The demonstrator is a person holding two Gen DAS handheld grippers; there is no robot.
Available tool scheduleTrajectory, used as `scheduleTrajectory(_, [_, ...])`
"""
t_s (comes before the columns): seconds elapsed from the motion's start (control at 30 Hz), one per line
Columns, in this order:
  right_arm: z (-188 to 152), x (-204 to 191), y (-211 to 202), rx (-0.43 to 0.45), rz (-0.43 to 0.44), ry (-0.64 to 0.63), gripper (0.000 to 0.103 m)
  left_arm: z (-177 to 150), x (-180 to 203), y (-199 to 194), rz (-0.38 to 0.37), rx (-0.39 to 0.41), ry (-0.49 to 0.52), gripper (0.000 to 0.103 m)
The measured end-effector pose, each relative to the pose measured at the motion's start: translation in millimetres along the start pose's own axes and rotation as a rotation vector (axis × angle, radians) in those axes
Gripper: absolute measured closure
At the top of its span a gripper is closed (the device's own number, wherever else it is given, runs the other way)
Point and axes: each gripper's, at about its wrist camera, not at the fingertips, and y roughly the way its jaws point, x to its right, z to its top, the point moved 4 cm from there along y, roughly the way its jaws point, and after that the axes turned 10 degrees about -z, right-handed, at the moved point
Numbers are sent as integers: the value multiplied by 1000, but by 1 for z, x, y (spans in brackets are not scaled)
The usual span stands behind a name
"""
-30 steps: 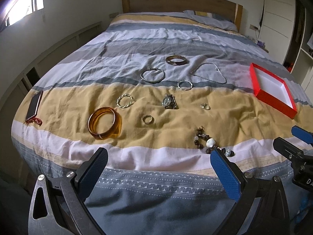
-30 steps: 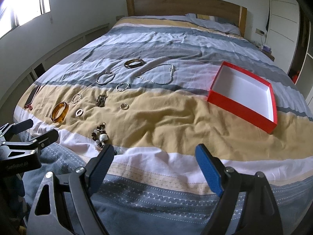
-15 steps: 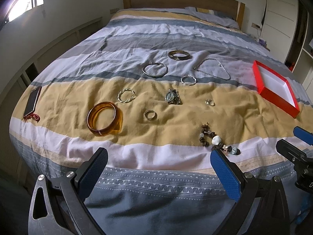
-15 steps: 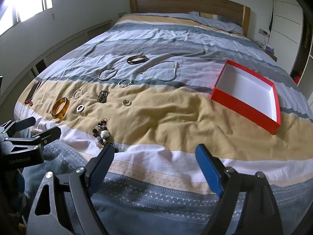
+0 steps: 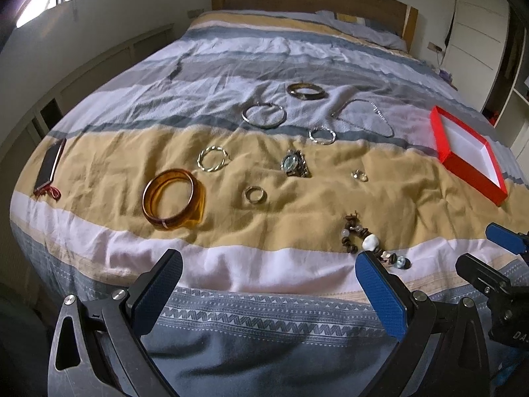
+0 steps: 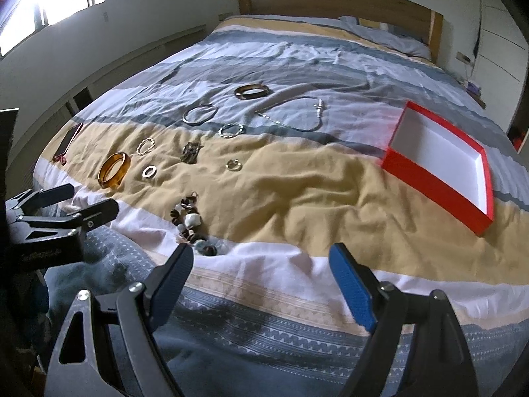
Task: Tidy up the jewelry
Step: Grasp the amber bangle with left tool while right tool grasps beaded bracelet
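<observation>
Over the last second we have edged both grippers forward over the foot of the bed (image 5: 264,66), so the jewelry looms nearer. Left gripper (image 5: 269,284) and right gripper (image 6: 261,276) hover empty, fingers wide apart. Nothing sits in the red box (image 6: 439,147) yet; the beaded bracelet (image 6: 191,221) lies closest, likely our first pick.

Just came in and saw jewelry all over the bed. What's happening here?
A person holds two grippers at the foot of the bed, sorting jewelry. Both the left gripper and right gripper are open and empty. The beaded bracelet lies nearest, and the red box holds nothing yet.
</observation>
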Motion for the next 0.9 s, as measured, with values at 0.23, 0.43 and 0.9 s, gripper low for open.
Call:
scheduleTrajectory(0.23, [4,-18,9,-21,85,-60,31,0,-23,-6,0,35,-44,1])
scheduleTrajectory(0.43, [9,-39,28,-65,179,-118,52,9,-53,-3,18,51,-60,9])
scheduleTrajectory(0.9, [12,-81,85,-176,302,-240,53,38,-102,62,2,-45,-94,37])
